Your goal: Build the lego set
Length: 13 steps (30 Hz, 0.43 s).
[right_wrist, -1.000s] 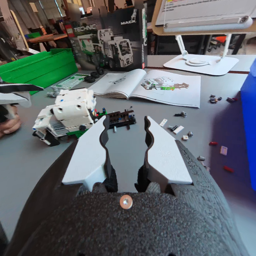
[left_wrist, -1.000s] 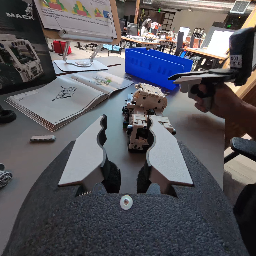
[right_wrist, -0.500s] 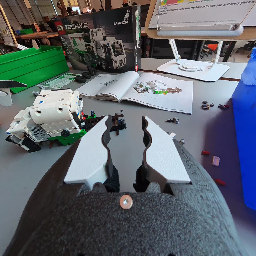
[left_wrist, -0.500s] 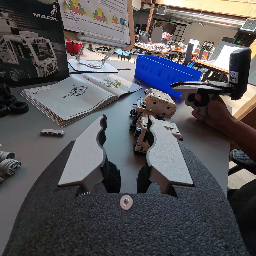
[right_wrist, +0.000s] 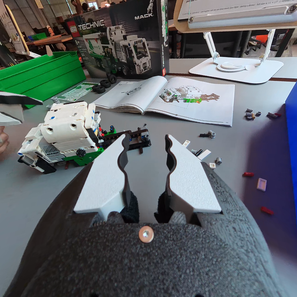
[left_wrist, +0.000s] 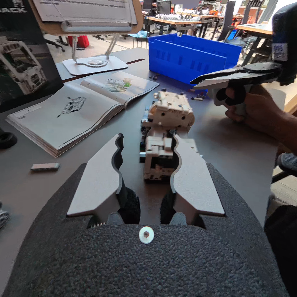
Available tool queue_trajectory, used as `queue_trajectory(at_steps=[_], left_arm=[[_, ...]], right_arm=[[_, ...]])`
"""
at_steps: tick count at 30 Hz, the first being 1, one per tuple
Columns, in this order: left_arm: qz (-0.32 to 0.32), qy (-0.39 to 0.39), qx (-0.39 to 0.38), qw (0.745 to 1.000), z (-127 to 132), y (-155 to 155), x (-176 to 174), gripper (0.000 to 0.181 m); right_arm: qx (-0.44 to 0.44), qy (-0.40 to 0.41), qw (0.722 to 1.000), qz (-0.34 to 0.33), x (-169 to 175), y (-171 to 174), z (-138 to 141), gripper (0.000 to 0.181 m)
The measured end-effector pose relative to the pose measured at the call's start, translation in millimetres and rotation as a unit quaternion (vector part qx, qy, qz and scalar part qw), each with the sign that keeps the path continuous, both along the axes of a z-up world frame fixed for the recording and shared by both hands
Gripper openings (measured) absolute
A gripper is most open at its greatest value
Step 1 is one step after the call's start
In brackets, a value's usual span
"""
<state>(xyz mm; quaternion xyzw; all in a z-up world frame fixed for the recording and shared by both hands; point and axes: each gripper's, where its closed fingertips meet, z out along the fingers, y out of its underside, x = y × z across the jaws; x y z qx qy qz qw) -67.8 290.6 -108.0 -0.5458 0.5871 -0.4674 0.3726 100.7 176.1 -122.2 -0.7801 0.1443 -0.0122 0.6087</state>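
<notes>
A part-built white, green and black lego truck (right_wrist: 64, 136) lies on the grey table, with its bare black chassis (right_wrist: 138, 139) pointing right. My right gripper (right_wrist: 146, 138) is open and empty, its left fingertip just in front of the chassis end. In the left wrist view the truck (left_wrist: 167, 122) lies lengthwise. My left gripper (left_wrist: 147, 138) is open, with the truck's near end in the gap, close to the right finger (left_wrist: 189, 168). The right gripper (left_wrist: 209, 80), held in a hand, hovers beyond the truck.
An open instruction booklet (right_wrist: 168, 98), the set's box (right_wrist: 122, 43) and black tyres (right_wrist: 102, 86) lie behind the truck. A green bin (right_wrist: 40, 75) stands at the left and a blue bin (left_wrist: 184, 61) at the right. Small loose parts (right_wrist: 209, 154) are scattered by the blue bin. A grey beam (left_wrist: 45, 166) lies at the left.
My left gripper has come closer to the truck, whose near end now sits deeper between the fingers. My right gripper has shifted slightly. Both stay open.
</notes>
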Motion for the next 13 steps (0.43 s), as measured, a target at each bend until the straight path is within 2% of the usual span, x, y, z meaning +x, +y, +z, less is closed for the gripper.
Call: queue_trajectory(at_steps=[5, 8, 13], left_arm=[[-0.013, 0.045, 0.047, 0.998, 27, -41, 38, 0.074], [-0.006, 0.099, 0.074, 0.992, 17, -47, 51, 0.081], [-0.006, 0.181, 0.129, 0.975, -9, -49, 62, 0.083]], right_arm=[[0.003, 0.003, 1.000, 0.006, -2, 0, 1, 0.044], [0.002, 0.001, 1.000, 0.012, -5, 0, 0, 0.044], [-0.001, -0.001, 1.000, 0.018, -8, 1, 0, 0.044]])
